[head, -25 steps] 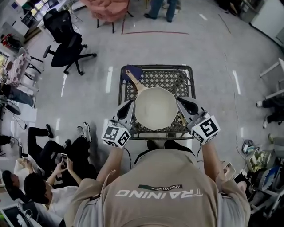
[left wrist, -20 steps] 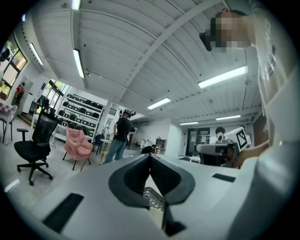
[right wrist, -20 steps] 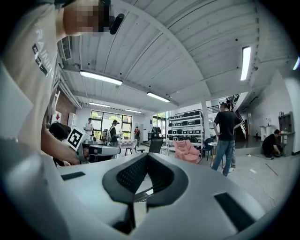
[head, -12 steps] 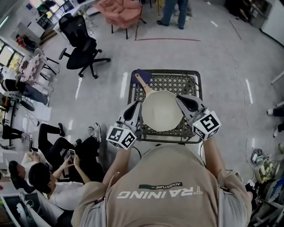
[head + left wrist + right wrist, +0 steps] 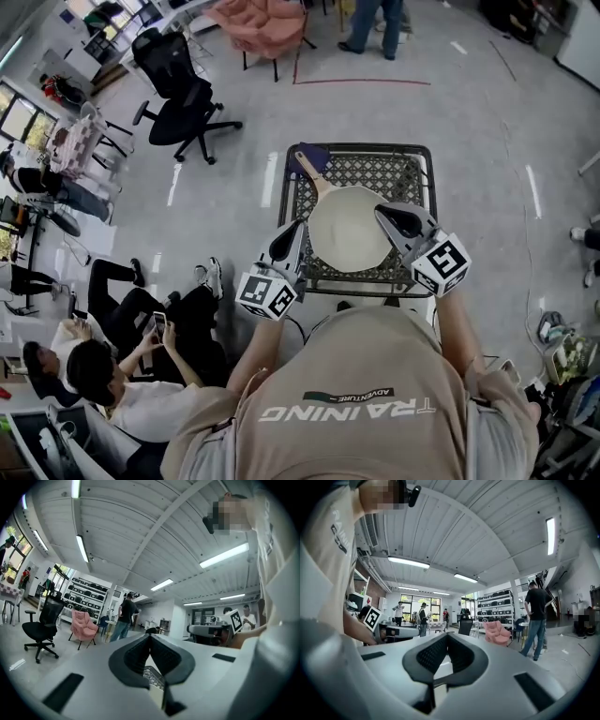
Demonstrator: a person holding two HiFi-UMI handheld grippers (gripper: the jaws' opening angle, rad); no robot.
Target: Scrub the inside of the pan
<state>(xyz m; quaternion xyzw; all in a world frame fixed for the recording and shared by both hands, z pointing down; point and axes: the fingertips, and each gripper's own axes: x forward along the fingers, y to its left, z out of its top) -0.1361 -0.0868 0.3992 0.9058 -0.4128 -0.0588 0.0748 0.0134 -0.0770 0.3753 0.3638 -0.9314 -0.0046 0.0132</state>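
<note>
A cream pan (image 5: 349, 230) with a wooden handle (image 5: 314, 178) lies on a black mesh table (image 5: 375, 169). The handle points to the far left, where a purple object (image 5: 317, 156) lies under its end. My left gripper (image 5: 298, 228) is at the pan's left rim, and its jaws meet at the tips (image 5: 150, 638) with nothing between them. My right gripper (image 5: 384, 214) is at the pan's right rim, also shut and empty (image 5: 447, 637). Both point level across the room. Whether either touches the pan is hidden.
A black office chair (image 5: 178, 89) and a pink armchair (image 5: 258, 19) stand beyond the table to the left. People sit on the floor at my left (image 5: 122, 328). Another person (image 5: 375, 23) stands at the far end. Grey floor surrounds the table.
The head view has swung, so the table and pan sit further right in the picture. My left gripper has drawn slightly back beside the pan. Both grippers stay shut.
</note>
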